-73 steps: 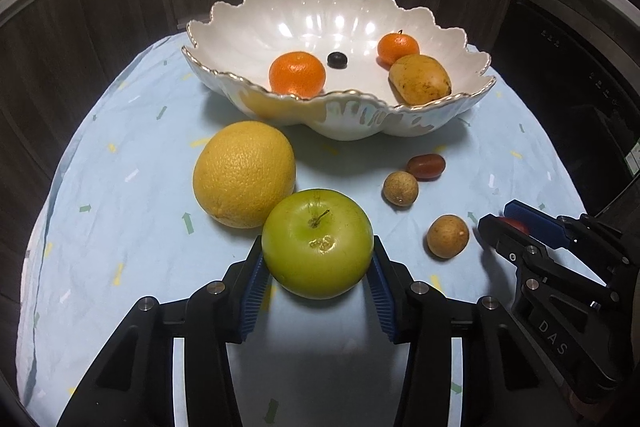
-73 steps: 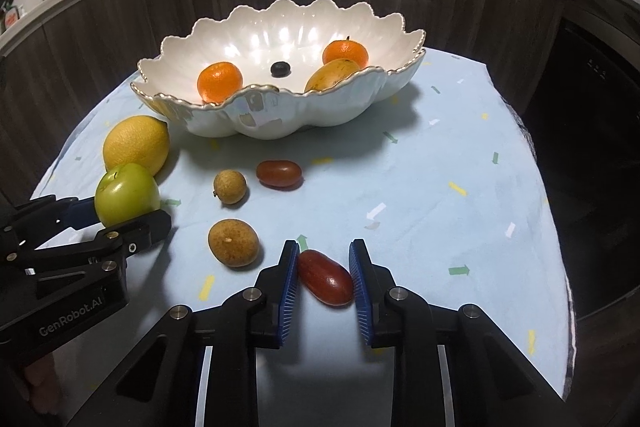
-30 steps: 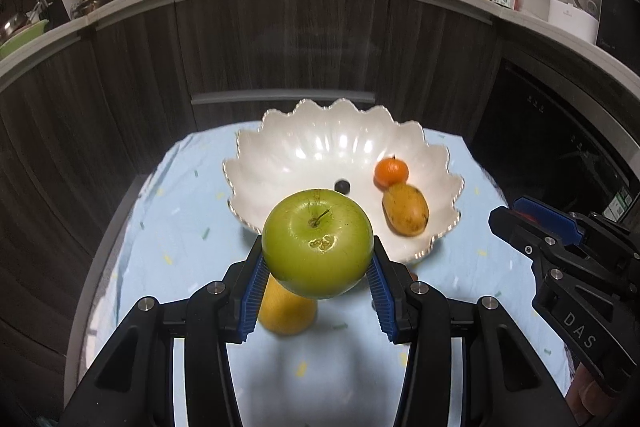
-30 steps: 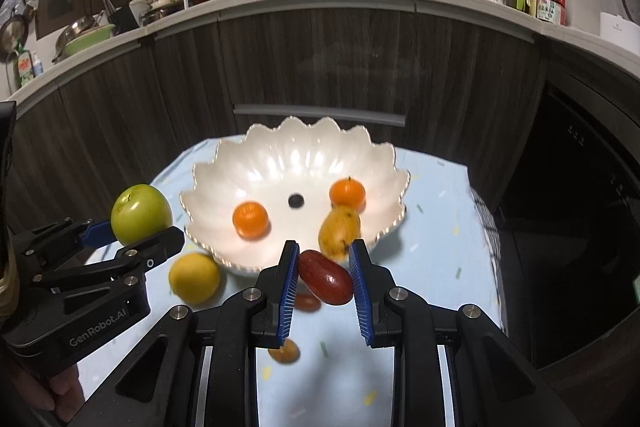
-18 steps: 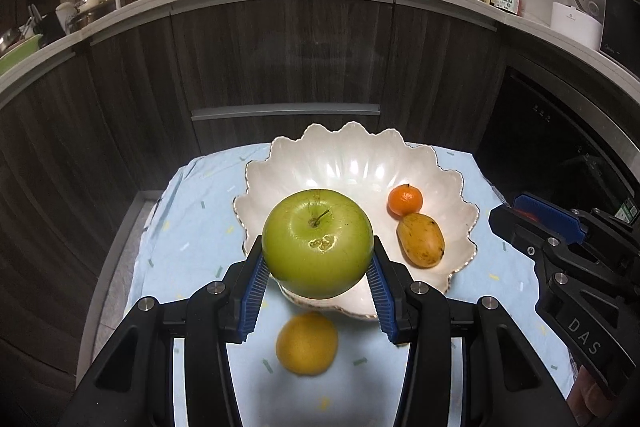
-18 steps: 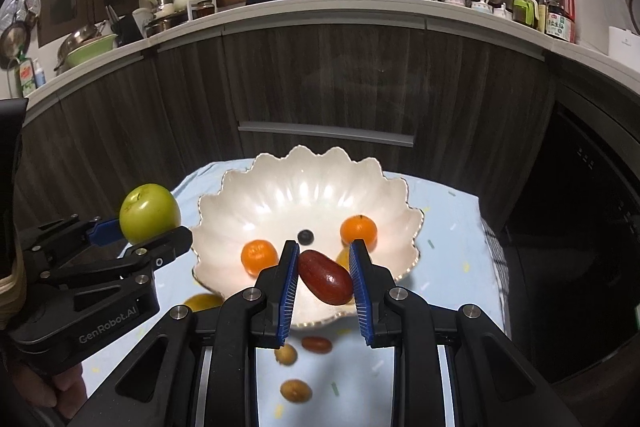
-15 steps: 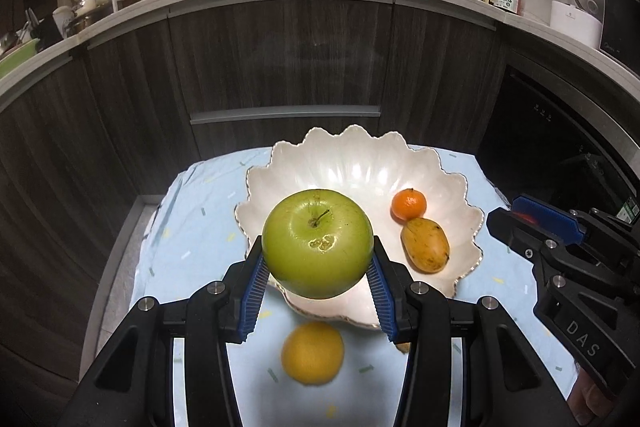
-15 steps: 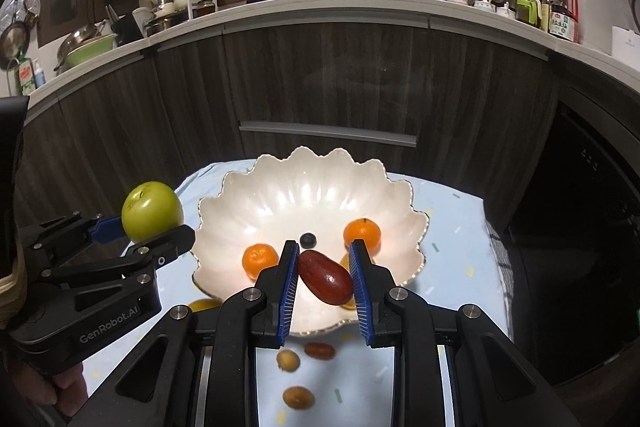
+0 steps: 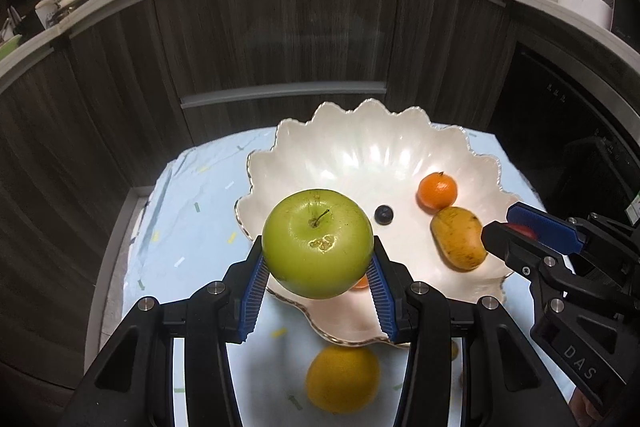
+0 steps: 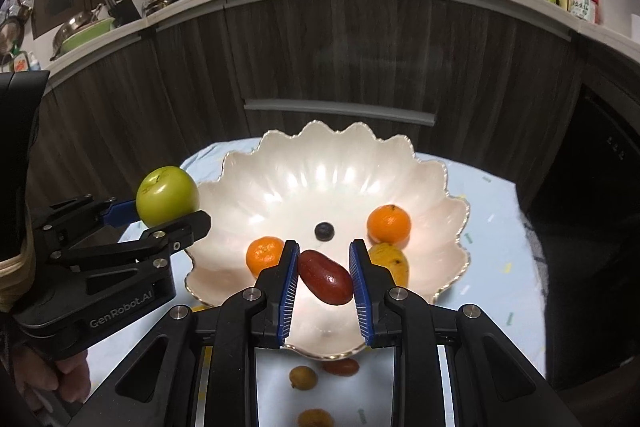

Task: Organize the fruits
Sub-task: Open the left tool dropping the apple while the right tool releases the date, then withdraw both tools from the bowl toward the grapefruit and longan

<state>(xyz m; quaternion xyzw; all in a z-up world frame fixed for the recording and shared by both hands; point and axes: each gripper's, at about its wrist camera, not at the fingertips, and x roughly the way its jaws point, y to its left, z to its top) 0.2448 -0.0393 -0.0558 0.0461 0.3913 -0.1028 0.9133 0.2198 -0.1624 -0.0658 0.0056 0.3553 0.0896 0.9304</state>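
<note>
Both grippers have risen from the tabletop and now hang over the scalloped white bowl [image 9: 484, 163], each with its fruit lifted along.

From the left wrist, the left gripper [image 9: 318, 269] has its jaws pinching the green apple [image 9: 318, 243], which sits in the air above the bowl's near left rim. Inside the bowl lie a mandarin [image 9: 437, 191], a yellow-brown mango [image 9: 459, 238] just nearer than it, and a small dark berry [image 9: 384, 215] at the bowl's centre. A yellow orange [image 9: 342, 379] rests on the light blue cloth [image 9: 192, 227] just in front of the bowl. The right gripper [image 9: 516, 229] reaches in over the bowl's right rim, with something red showing between its jaws.

From the right wrist, the right gripper [image 10: 325, 277] has its jaws pinching a dark red oblong fruit [image 10: 325, 277] above the bowl's near half. A second mandarin [image 10: 264, 254] lies in the bowl's left part. On the cloth before the bowl sit two small brown fruits [image 10: 303, 377] and another red one [image 10: 341, 367].
</note>
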